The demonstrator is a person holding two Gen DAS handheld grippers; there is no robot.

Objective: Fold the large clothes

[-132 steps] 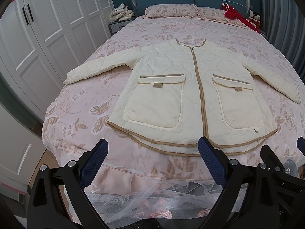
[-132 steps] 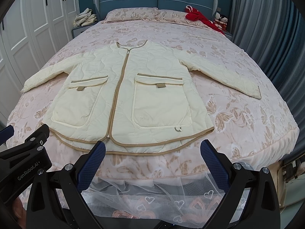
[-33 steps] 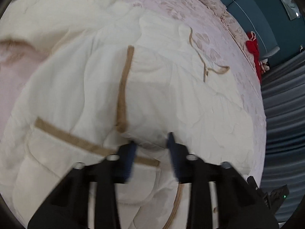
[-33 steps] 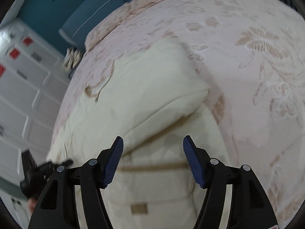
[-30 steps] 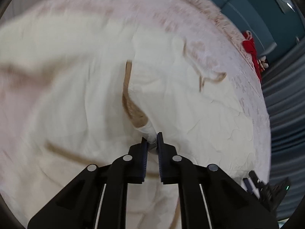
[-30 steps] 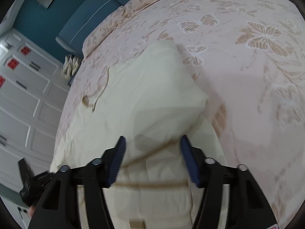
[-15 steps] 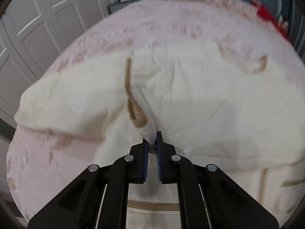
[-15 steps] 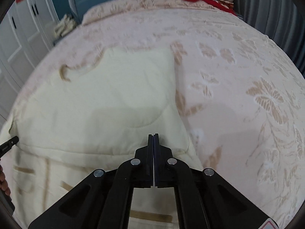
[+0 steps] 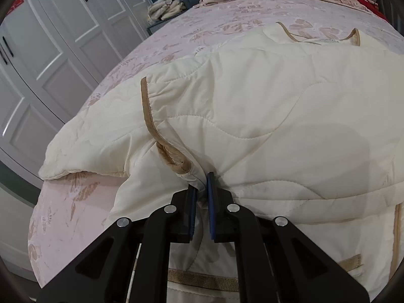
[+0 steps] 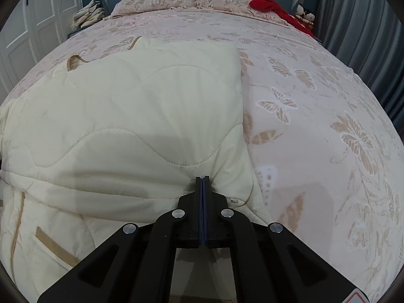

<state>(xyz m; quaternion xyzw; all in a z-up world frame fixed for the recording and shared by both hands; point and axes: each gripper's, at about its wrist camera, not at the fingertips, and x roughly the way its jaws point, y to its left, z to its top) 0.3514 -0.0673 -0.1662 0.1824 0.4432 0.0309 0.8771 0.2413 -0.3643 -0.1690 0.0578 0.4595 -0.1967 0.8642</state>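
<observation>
Risk here sits mainly with the right gripper (image 10: pixel 202 179): its jaws are pressed flat together with almost no gap, nipping only a thin pinch at the folded edge of the cream quilted jacket (image 10: pixel 131 116). So little fabric shows between them that I judge the padded layers could slide free if the fold is dragged or lifted sharply.

The left gripper (image 9: pixel 200 184) has its jaws clamped on a bunched wad near the tan-trimmed cuff (image 9: pixel 171 159), a fuller bite, yet the sleeve twists there and may end up creased inside the fold.

The jacket lies on the bed (image 10: pixel 315 106), both sleeves brought in over the body, the neckline (image 9: pixel 315 40) toward twelve o'clock in the left wrist view and the pocket flaps toward six. In the right wrist view it fills the frame from nine o'clock to the centre, with bare bedspread from one to five o'clock.

Uneven pulling between the two grips would likely skew the fold line, and the puffy quilting may spring open once let go. The slippery-looking shell could also drift across the bedspread.
</observation>
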